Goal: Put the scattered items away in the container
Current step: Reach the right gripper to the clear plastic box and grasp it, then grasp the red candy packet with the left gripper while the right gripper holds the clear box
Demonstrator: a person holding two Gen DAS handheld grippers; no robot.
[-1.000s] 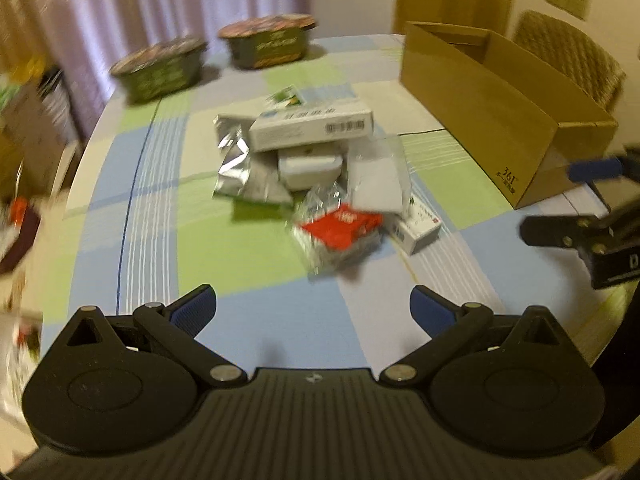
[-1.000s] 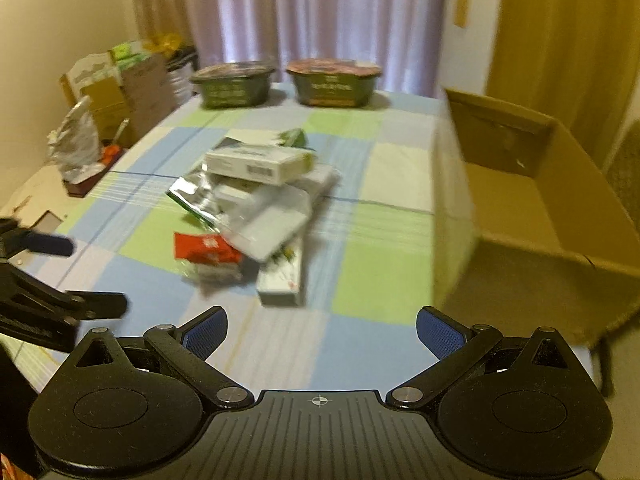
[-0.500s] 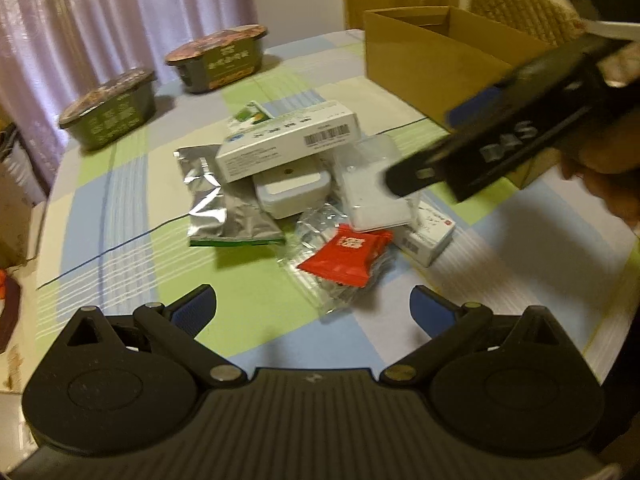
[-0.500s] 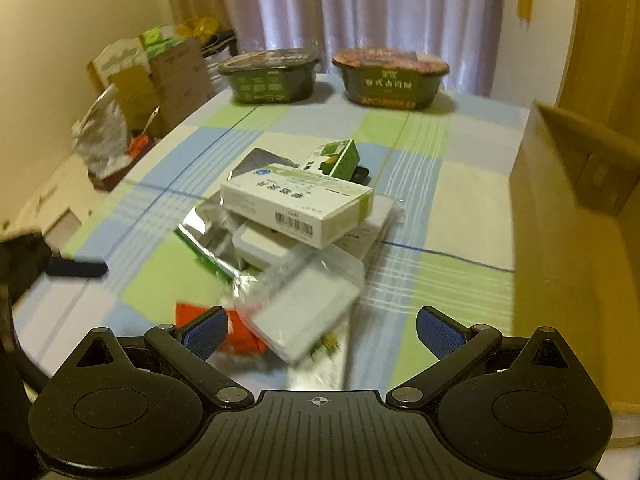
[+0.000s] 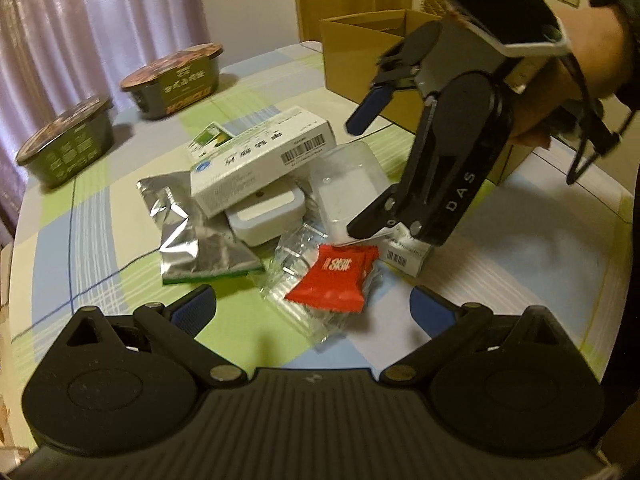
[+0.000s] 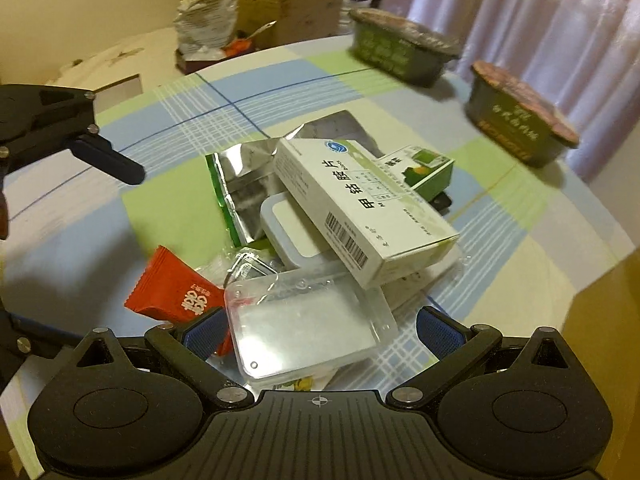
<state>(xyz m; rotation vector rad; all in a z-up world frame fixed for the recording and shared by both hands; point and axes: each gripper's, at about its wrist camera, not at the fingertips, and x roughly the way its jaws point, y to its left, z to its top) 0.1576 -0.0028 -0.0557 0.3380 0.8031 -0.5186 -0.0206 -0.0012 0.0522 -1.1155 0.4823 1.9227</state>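
A pile lies mid-table: a white medicine box [image 5: 260, 156] [image 6: 360, 208] on top of a white square case [image 5: 268, 216] [image 6: 292, 236], a silver foil pouch [image 5: 192, 236] [image 6: 244, 188], a green carton [image 6: 428, 168], a clear plastic case [image 5: 348, 184] [image 6: 304, 324], a red sachet [image 5: 336, 276] [image 6: 176, 292] and a small white box [image 5: 404, 256]. My right gripper [image 6: 320, 328] [image 5: 354, 176] is open, its fingers either side of the clear case. My left gripper [image 5: 314, 308] is open just short of the red sachet. The cardboard box [image 5: 360, 52] [image 6: 600, 320] stands open at the right.
Two dark instant-noodle bowls [image 5: 176, 80] [image 5: 64, 144] sit at the far side of the checked tablecloth [image 5: 100, 220]. Bags and cartons [image 6: 280, 8] are stacked beyond the table's left edge. A hand [image 5: 560, 92] holds the right gripper.
The right gripper has swung in from the right and come down over the pile to the clear case. The left gripper has moved closer to the red sachet. Both stay open.
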